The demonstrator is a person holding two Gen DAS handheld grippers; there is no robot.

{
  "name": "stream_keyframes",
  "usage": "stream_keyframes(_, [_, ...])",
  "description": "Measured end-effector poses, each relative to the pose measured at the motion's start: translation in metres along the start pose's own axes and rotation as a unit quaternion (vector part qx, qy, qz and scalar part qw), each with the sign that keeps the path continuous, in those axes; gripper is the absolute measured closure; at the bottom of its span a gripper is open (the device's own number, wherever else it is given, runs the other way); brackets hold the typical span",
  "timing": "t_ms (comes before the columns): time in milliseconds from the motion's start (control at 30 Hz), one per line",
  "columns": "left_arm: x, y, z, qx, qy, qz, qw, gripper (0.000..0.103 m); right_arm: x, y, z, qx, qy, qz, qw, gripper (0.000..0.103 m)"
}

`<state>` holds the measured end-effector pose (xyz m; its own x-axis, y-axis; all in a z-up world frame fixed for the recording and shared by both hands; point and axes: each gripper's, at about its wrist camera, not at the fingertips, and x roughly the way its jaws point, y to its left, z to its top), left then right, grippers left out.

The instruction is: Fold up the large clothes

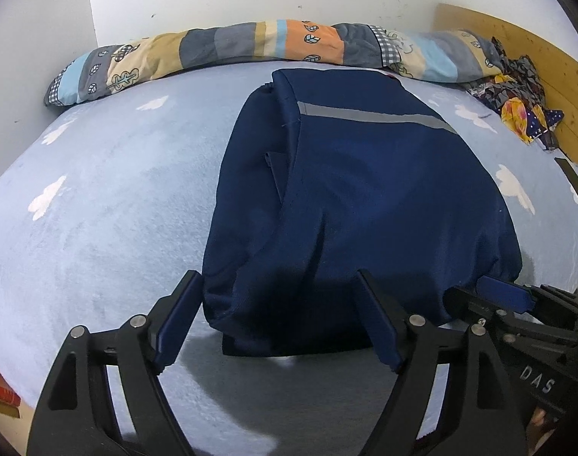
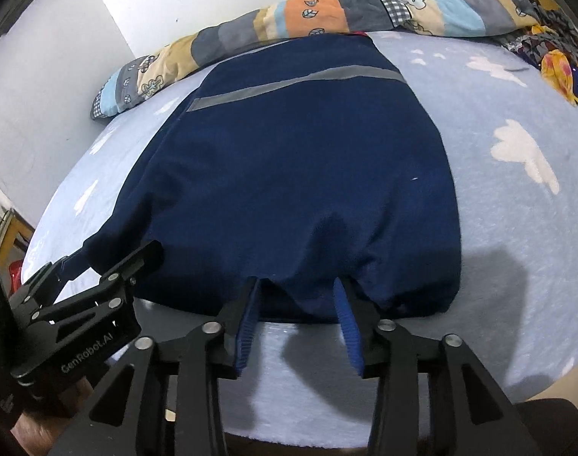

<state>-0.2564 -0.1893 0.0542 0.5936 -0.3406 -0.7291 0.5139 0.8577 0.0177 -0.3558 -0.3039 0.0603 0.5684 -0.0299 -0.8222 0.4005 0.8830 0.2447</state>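
Observation:
A navy garment [image 1: 365, 197] with a grey reflective stripe [image 1: 376, 116] lies partly folded on the light blue bed; it also shows in the right wrist view [image 2: 296, 174]. My left gripper [image 1: 277, 285] is open, its fingers straddling the garment's near left hem without closing on it. My right gripper [image 2: 300, 288] is open with its fingertips [image 2: 251, 296] pushed into the near hem, the fabric bunched between them. The right gripper also shows at the garment's near right corner in the left wrist view [image 1: 490, 296].
A patchwork rolled quilt [image 1: 251, 49] lies along the far wall. A heap of patterned clothes [image 1: 517, 95] sits at the far right by a wooden headboard [image 1: 536, 49]. A dark phone-like object [image 1: 572, 178] lies near the right edge. The bed sheet [image 1: 99, 209] has white cloud prints.

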Motion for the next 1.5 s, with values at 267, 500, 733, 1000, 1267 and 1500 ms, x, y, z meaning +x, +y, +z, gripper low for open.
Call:
stream_keyframes(267, [0.000,0.000,0.000,-0.003,-0.001,0.000,1.0000,0.022,-0.005,0.005,-0.003,-0.012,-0.007,-0.012,1.000,0.054])
stream_keyframes(500, [-0.013,0.001,0.001,-0.001,-0.010,-0.006,0.9999,0.022,-0.034,0.006,-0.004,-0.021,-0.039,-0.019,0.999,0.056])
stream_keyframes(733, [-0.078,-0.004,-0.012,0.015,-0.069,-0.059,0.9958,0.017,-0.077,0.010,-0.015,-0.057,-0.092,-0.049,0.993,0.036])
stream_keyframes(1000, [-0.149,-0.012,-0.038,0.048,-0.125,-0.052,0.9896,0.000,-0.127,0.027,-0.050,-0.086,-0.154,-0.054,0.983,0.024])
stream_keyframes(1267, [-0.147,-0.023,-0.033,0.070,-0.110,0.049,0.9903,0.000,-0.156,0.017,-0.061,-0.056,-0.194,-0.080,0.976,0.003])
stream_keyframes(1500, [-0.120,-0.026,-0.031,0.075,-0.085,0.088,0.9897,0.000,-0.138,0.003,-0.055,-0.022,-0.147,-0.090,0.985,0.003])
